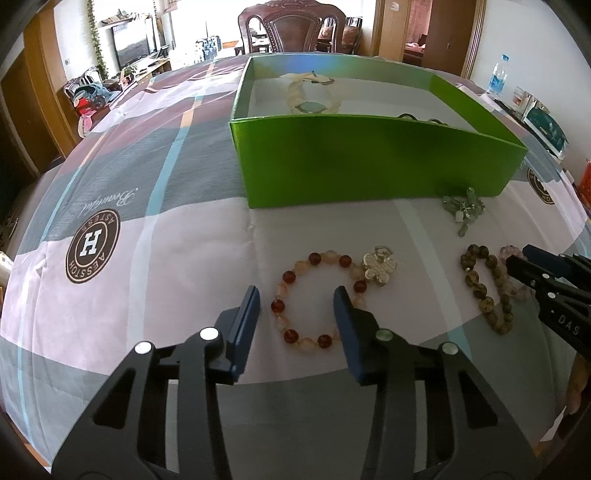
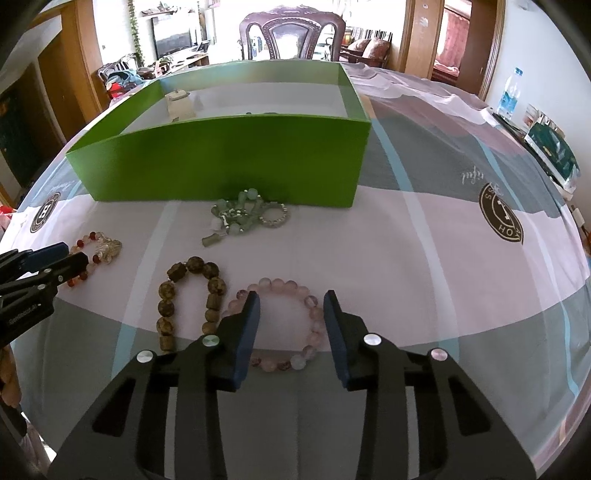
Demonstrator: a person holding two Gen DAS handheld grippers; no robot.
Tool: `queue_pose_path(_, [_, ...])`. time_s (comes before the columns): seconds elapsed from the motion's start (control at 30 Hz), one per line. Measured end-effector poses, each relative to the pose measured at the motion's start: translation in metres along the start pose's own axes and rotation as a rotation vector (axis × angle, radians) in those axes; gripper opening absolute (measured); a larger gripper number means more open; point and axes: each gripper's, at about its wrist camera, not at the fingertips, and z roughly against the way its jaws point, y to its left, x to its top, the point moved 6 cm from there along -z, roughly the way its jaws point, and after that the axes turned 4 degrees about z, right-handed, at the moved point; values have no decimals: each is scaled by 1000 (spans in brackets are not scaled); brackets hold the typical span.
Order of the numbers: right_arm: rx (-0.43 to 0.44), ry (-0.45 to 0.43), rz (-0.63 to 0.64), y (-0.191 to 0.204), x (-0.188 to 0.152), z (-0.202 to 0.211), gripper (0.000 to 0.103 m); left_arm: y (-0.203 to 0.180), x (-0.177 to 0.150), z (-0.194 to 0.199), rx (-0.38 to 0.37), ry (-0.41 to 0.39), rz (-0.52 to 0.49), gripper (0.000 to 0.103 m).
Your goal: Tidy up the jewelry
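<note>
A green box stands on the table with several pieces of jewelry inside. A red and cream bead bracelet with a silver flower charm lies in front of it. My left gripper is open, its jaws on either side of that bracelet's near half. A pink bead bracelet lies flat, and my right gripper is open around it. A brown bead bracelet lies just left of the pink one. A pale green bead cluster rests against the box's front wall.
The table carries a patchwork cloth of grey, pink and white with round logos. A carved wooden chair stands behind the box. A water bottle and packages stand at the far right edge.
</note>
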Motion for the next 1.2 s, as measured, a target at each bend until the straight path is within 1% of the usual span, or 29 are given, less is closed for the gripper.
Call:
queue_pose_path(0.3, [-1, -1, -2, 2, -1, 0, 36, -1, -1, 1, 2, 0, 0, 44])
queue_pose_path(0.43, [0, 0, -2, 2, -1, 0, 36, -2, -2, 0, 2, 2, 0, 50])
queue_pose_path(0.7, [1, -1, -2, 3, -1, 1, 36, -2, -3, 0, 1, 0, -2, 50])
queue_pose_path(0.77, [2, -2, 1, 3, 0, 1, 32, -2, -2, 0, -4, -1, -2, 49])
queue_pose_path(0.8, [12, -4, 5, 4, 0, 1, 26, -2, -2, 1, -6, -2, -3, 46])
queue_pose_path(0.83, [21, -4, 9, 6, 0, 2, 18, -3, -2, 1, -10, -4, -4, 36])
queue_pose_path(0.87, [26, -4, 13, 7, 0, 2, 14, -3, -2, 2, -13, -5, -4, 33])
queue_pose_path(0.9, [33, -2, 17, 9, 0, 2, 10, -3, -2, 2, -14, -4, -3, 25])
queue_pose_path(0.93, [37, -1, 20, 10, 1, 2, 10, -3, -2, 2, -17, -3, -1, 16])
queue_pose_path(1.0, [39, 0, 22, 13, 1, 3, 8, -1, -2, 2, -26, 1, 6, 8])
queue_pose_path(1.07, [53, 2, 20, 13, 1, 3, 8, 0, -2, 3, -33, 5, 14, 8])
queue_pose_path(1.2, [57, -8, 20, 13, 4, 8, 8, 1, 4, 13, -34, -23, 18, 8])
